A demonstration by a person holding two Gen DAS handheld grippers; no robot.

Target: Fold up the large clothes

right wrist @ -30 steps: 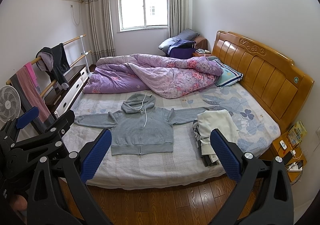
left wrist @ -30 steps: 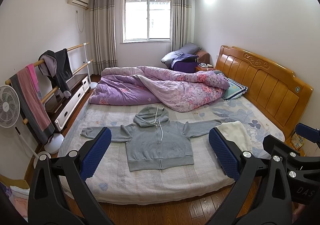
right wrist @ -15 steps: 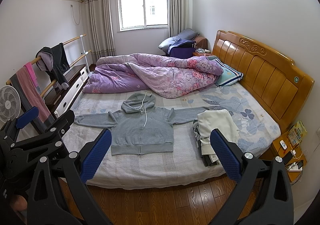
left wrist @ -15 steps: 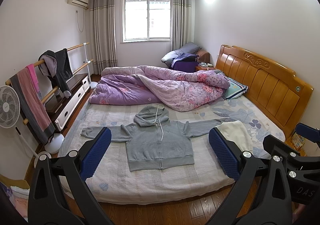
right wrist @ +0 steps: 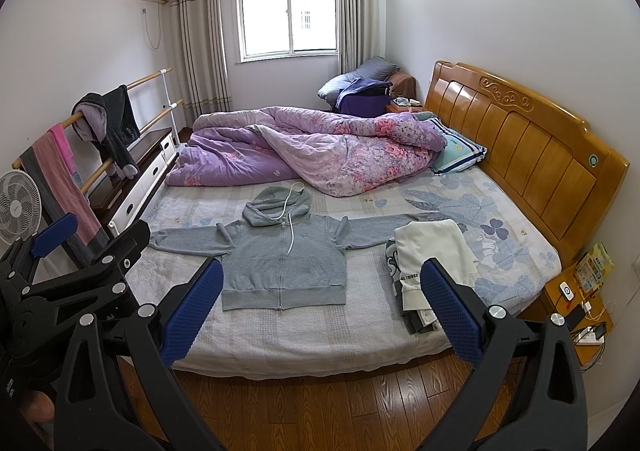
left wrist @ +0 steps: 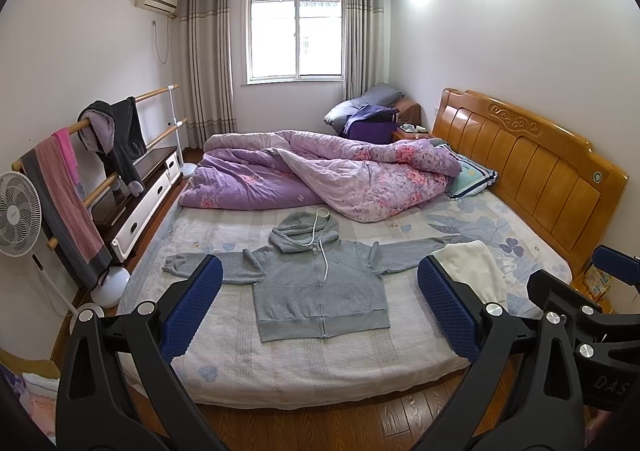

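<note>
A grey zip hoodie (left wrist: 320,283) is laid flat, sleeves spread, at frame centre on the bed (left wrist: 248,363), framed by the wide-open, empty left gripper (left wrist: 320,311) and right gripper (right wrist: 322,309).

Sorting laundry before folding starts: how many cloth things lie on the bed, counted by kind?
Grey hoodie, spread flat: 1
Stack of folded clothes, pieces too hidden to count: 1
Purple quilt: 1
Pillow: 1
Total: 4

One grey hoodie (right wrist: 286,255); one stack of folded clothes (right wrist: 430,259); one purple quilt (right wrist: 312,153); one fan (right wrist: 18,209); two grippers: left gripper (left wrist: 320,307), right gripper (right wrist: 322,307).
</note>
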